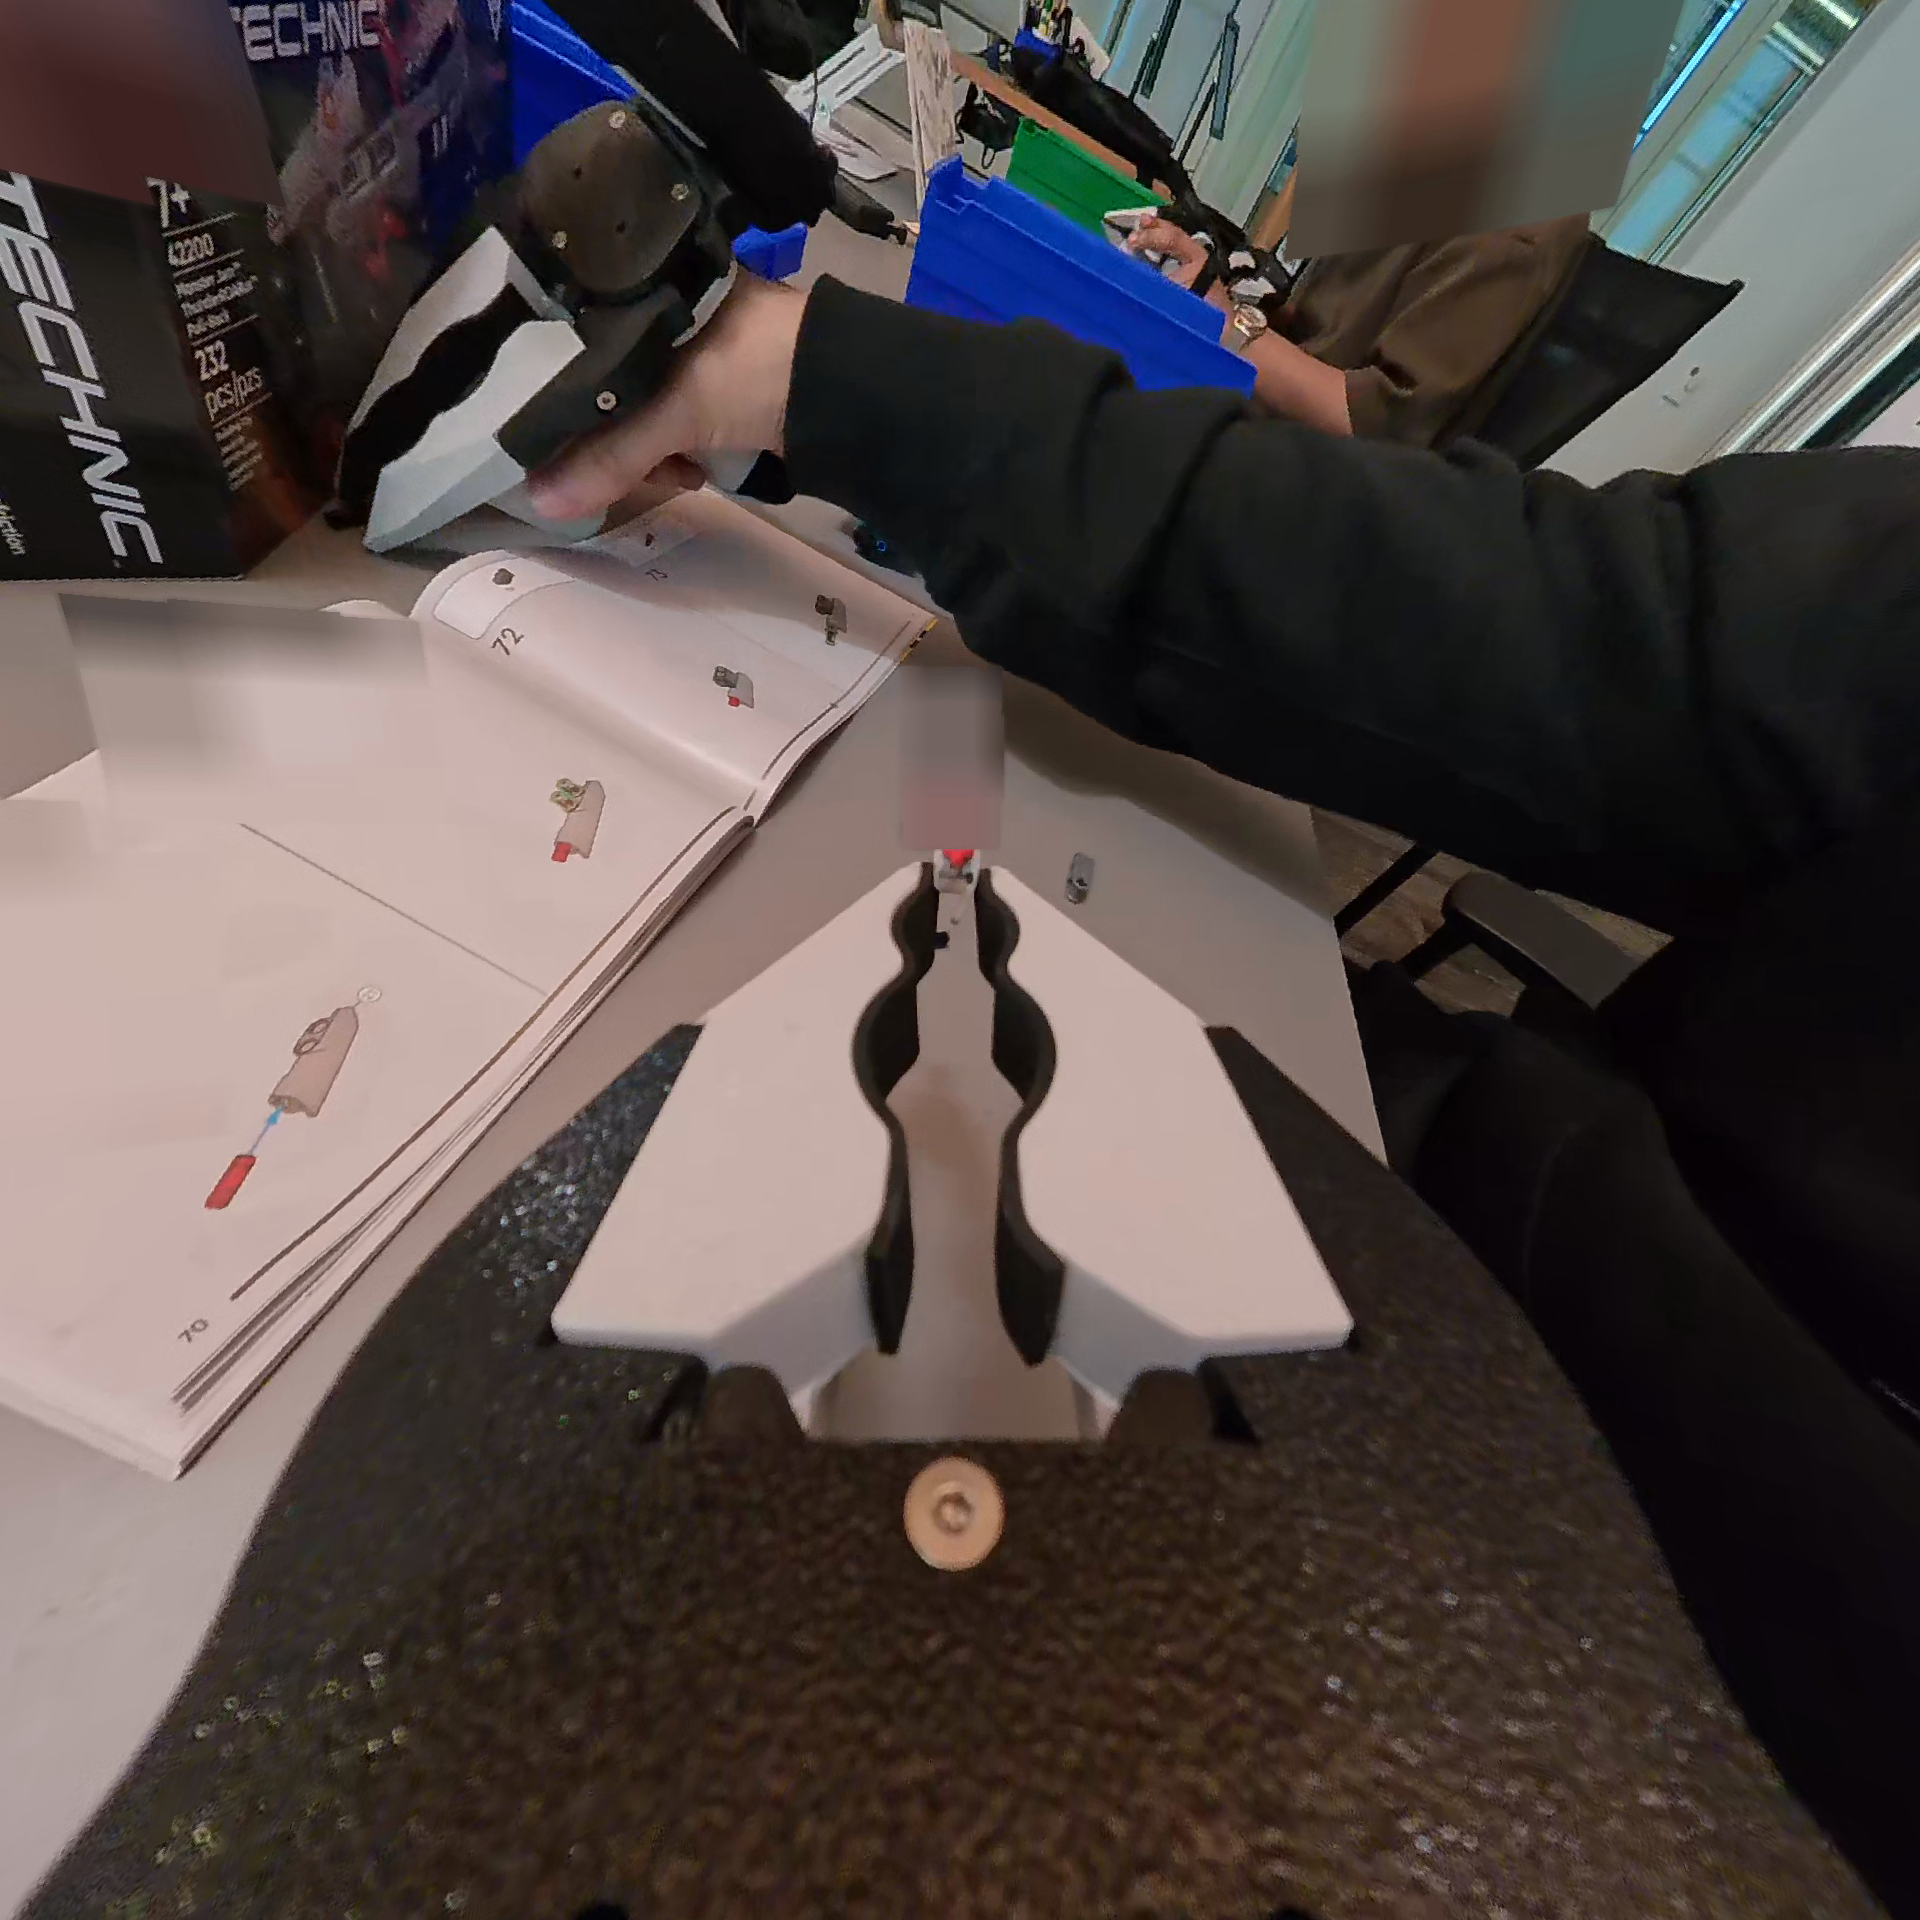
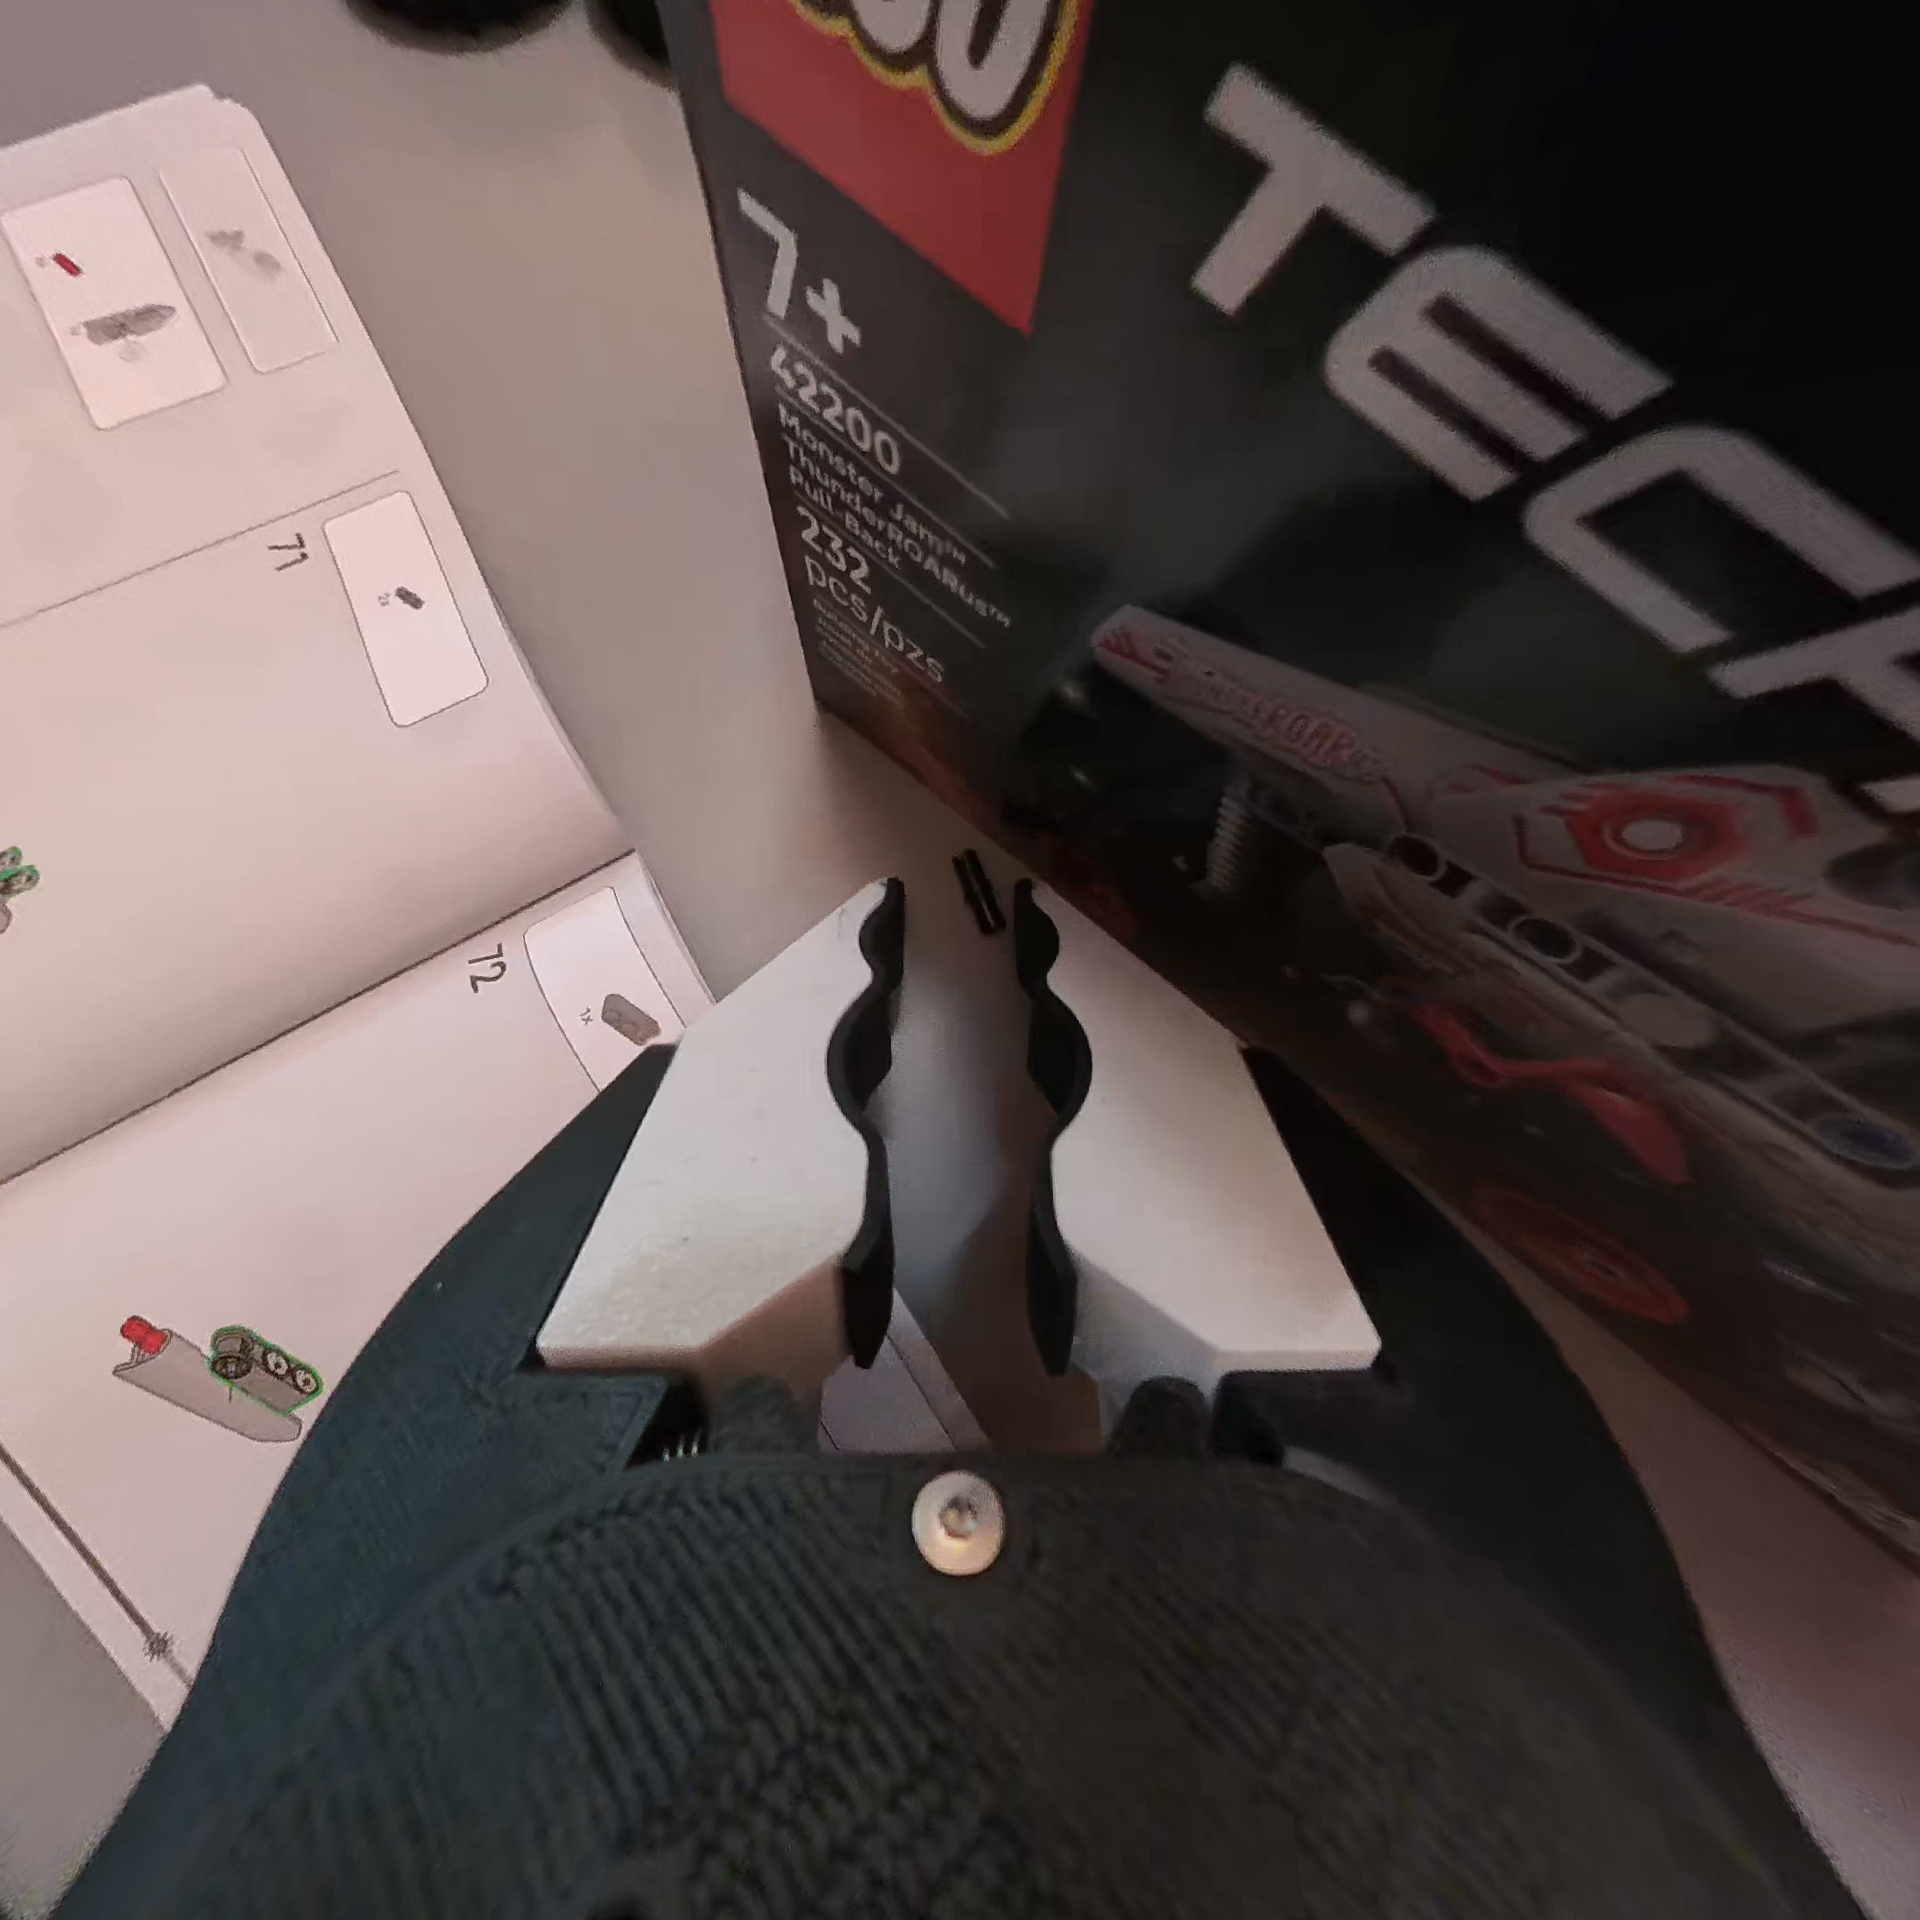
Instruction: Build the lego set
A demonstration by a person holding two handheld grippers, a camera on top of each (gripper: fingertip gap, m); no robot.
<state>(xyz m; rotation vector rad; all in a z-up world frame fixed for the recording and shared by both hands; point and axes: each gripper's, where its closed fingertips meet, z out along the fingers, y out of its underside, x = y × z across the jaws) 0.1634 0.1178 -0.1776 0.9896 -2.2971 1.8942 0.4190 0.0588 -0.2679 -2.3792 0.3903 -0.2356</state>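
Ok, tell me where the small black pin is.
Right wrist view: the black pin lies on the table between the right gripper fingertips, beside the set's box.

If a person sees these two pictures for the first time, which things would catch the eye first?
Probably the big dark set box, standing on the table right ahead of the right gripper, with a tiny black pin lying between the gripper's open fingertips. Next, the open instruction booklet spread on the left of the table, and the left gripper pinching a small red and grey piece at its tips.
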